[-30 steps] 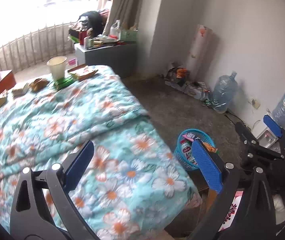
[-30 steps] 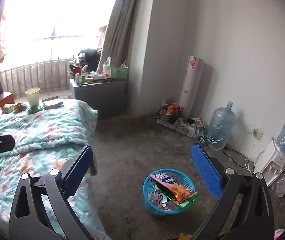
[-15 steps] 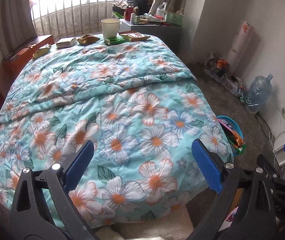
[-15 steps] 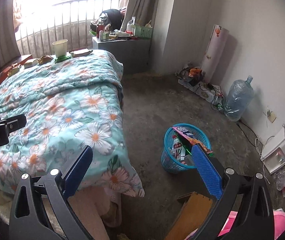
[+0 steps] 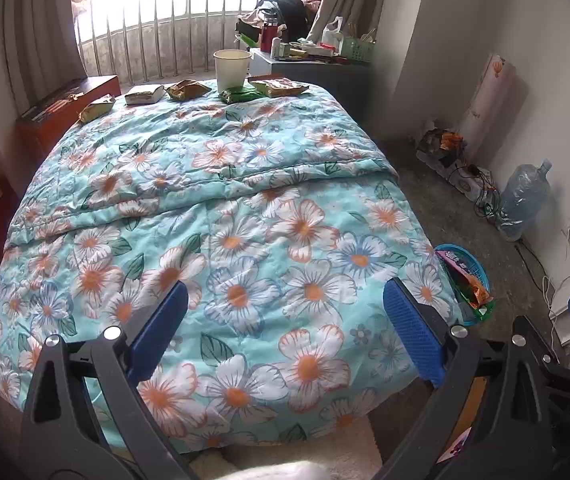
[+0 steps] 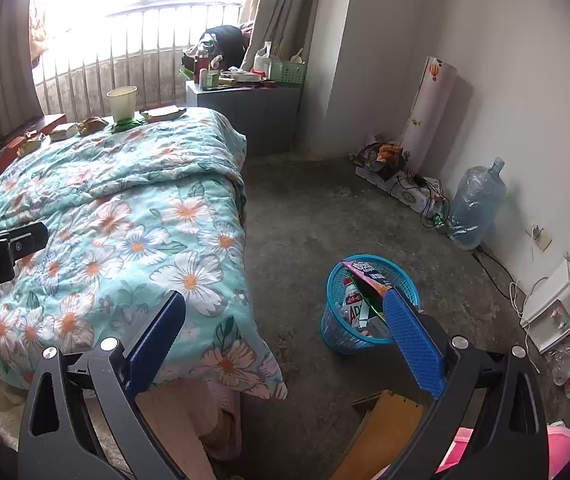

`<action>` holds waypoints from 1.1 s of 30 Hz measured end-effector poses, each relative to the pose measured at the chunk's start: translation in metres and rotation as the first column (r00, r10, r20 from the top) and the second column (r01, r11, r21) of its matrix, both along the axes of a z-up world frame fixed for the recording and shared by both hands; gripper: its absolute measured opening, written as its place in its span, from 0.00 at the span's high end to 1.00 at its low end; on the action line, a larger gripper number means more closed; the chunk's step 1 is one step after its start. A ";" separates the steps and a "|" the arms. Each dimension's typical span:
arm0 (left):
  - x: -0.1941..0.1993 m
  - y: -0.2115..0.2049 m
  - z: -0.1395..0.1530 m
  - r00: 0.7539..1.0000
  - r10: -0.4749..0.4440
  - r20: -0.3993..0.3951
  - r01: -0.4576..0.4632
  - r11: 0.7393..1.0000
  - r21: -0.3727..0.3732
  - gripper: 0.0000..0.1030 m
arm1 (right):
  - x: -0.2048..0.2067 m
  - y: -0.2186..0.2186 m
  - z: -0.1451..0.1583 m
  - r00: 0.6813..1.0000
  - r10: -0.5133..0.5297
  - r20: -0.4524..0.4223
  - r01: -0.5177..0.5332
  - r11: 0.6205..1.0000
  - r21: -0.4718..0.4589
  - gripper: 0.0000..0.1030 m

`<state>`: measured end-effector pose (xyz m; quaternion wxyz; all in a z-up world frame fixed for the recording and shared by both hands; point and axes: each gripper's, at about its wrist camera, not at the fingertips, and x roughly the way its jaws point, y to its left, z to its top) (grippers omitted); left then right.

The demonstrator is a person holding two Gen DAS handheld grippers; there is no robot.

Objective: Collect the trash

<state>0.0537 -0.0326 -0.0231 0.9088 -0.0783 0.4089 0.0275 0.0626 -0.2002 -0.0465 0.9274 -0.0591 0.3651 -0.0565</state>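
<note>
two handheld grippers hang over the foot of a bed in a small bedroom, both with jaws spread wide and nothing between them. the left gripper hovers above the floral quilt, its blue pads apart over the printed daisies; the right gripper sits off the bed's right-hand corner, above bare concrete floor, one pad overlapping the rim of the trash basket in its view.

the trash lies in a row along the far edge of the quilt, near the window railing: a paper cup standing upright, a green wrapper just in front of it, a flat snack packet to its right, a crumpled gold wrapper, a small boxy packet and another gold wrapper at the left end. all are well apart from either gripper.

on the floor to the right of the bed stands a blue plastic basket, already holding a pink-and-orange snack bag and a white bottle. beyond it, against the white wall, a large water jug stands beside a tangle of cables. a grey cabinet cluttered with bottles stands at the head of the bed.
</note>
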 end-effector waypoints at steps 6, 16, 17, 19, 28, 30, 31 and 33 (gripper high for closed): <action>-0.001 0.000 -0.003 1.000 0.003 -0.012 -0.003 1.000 -0.004 0.09 | -0.002 -0.003 -0.002 1.000 -0.006 -0.004 0.006 1.000 0.006 0.07; -0.001 0.001 -0.006 0.999 0.011 -0.031 -0.011 1.000 -0.009 0.09 | -0.002 -0.003 -0.002 1.000 -0.004 -0.005 0.004 1.000 0.005 0.07; -0.001 0.001 -0.006 0.999 0.012 -0.034 -0.012 1.000 -0.009 0.09 | -0.002 -0.003 -0.002 1.000 -0.003 -0.005 0.003 1.000 0.005 0.07; 0.000 0.002 -0.006 0.999 0.016 -0.036 -0.016 1.000 -0.011 0.09 | -0.002 -0.003 -0.002 1.000 -0.003 -0.003 0.003 1.000 0.001 0.07; -0.001 0.005 -0.005 0.999 0.024 -0.033 -0.024 1.000 -0.010 0.09 | -0.001 0.000 -0.003 1.000 0.006 -0.007 -0.006 1.000 -0.001 0.07; -0.001 0.006 -0.005 0.999 0.027 -0.032 -0.028 1.000 -0.009 0.09 | -0.001 0.001 -0.002 1.000 0.010 -0.006 -0.010 1.000 -0.004 0.07; -0.002 0.006 -0.004 0.999 0.029 -0.032 -0.029 1.000 -0.010 0.09 | -0.001 0.002 -0.001 1.000 0.012 -0.006 -0.012 1.000 -0.004 0.07; -0.002 0.007 -0.004 0.999 0.030 -0.031 -0.030 0.999 -0.010 0.09 | -0.001 0.002 -0.001 1.000 0.013 -0.004 -0.013 1.000 -0.005 0.07</action>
